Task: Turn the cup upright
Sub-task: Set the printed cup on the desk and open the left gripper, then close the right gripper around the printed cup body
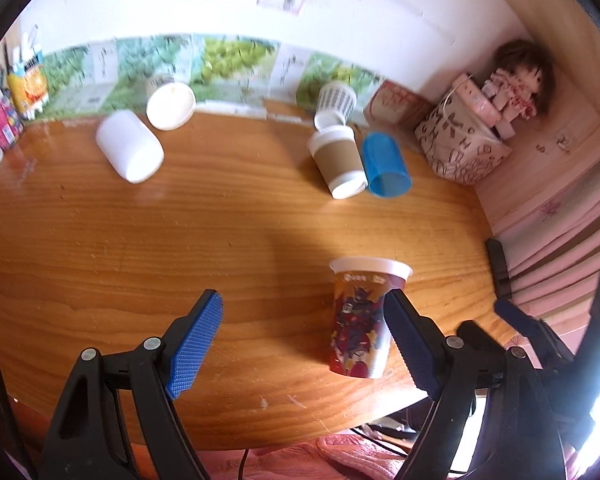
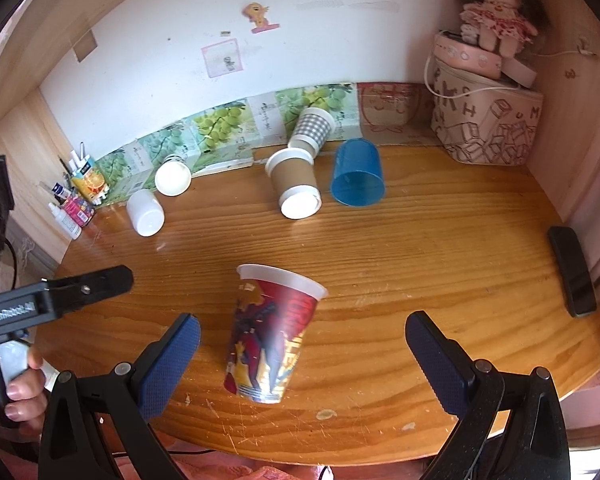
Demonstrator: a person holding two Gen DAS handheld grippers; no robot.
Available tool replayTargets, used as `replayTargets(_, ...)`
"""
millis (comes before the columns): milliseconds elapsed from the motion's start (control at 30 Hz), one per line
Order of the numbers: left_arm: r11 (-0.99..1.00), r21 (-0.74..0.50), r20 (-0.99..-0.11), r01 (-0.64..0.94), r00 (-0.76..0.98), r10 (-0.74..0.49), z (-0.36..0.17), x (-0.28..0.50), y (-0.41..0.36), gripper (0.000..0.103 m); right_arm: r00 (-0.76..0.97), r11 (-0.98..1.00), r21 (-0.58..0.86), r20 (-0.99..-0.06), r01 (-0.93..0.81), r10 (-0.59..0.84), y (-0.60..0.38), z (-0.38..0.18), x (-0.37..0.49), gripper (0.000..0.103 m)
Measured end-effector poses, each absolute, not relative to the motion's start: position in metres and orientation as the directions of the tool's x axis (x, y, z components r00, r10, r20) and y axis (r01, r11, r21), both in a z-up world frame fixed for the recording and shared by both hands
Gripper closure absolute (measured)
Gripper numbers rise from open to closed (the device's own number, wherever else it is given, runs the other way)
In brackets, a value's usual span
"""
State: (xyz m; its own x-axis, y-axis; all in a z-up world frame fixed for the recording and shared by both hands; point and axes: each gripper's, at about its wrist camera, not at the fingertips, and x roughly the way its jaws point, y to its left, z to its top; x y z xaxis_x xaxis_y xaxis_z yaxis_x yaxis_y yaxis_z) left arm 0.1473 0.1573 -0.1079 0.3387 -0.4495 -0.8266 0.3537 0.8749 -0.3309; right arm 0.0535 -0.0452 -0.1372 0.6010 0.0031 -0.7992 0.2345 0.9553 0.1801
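A printed cartoon cup (image 1: 360,316) stands upright near the table's front edge, white rim up; it also shows in the right wrist view (image 2: 270,332). My left gripper (image 1: 304,312) is open, its right finger (image 1: 410,344) close beside the cup. My right gripper (image 2: 304,342) is open around the cup without touching it. Several cups lie on their sides at the back: a white one (image 1: 130,146), a cream one (image 1: 170,100), a brown-sleeved one (image 1: 338,160), a blue one (image 1: 386,166) and a checked one (image 1: 334,102).
A patterned bag (image 2: 486,120) with a doll (image 2: 496,12) on it stands at the back right. Small bottles and a pen holder (image 2: 78,196) stand at the back left. A black object (image 2: 572,270) lies at the table's right edge.
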Motion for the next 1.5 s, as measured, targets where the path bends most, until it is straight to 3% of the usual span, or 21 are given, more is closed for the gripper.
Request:
replayTargets(333,0.861,-0.326,-0.76,0.389,0.434,-0.484,-0.082,0.138,0.178,0.018,0.567,0.928,0.276,-0.819,0.251,0.09,-0.048,-0.164,0.08,0.0)
replayTargets(1033,0.908,-0.21,-0.826,0.364,0.431,-0.364,-0.084,0.139,0.185,0.018,0.446,0.836,0.376,-0.877,0.4,0.181,-0.075,-0.224,0.12,0.001)
replayTargets(1500,0.926,-0.204,-0.842,0.318,0.425,-0.331,-0.087,0.145,0.204,0.018,0.413,0.866,0.329,-0.896,0.376,0.162,-0.067,-0.232,0.143,0.014)
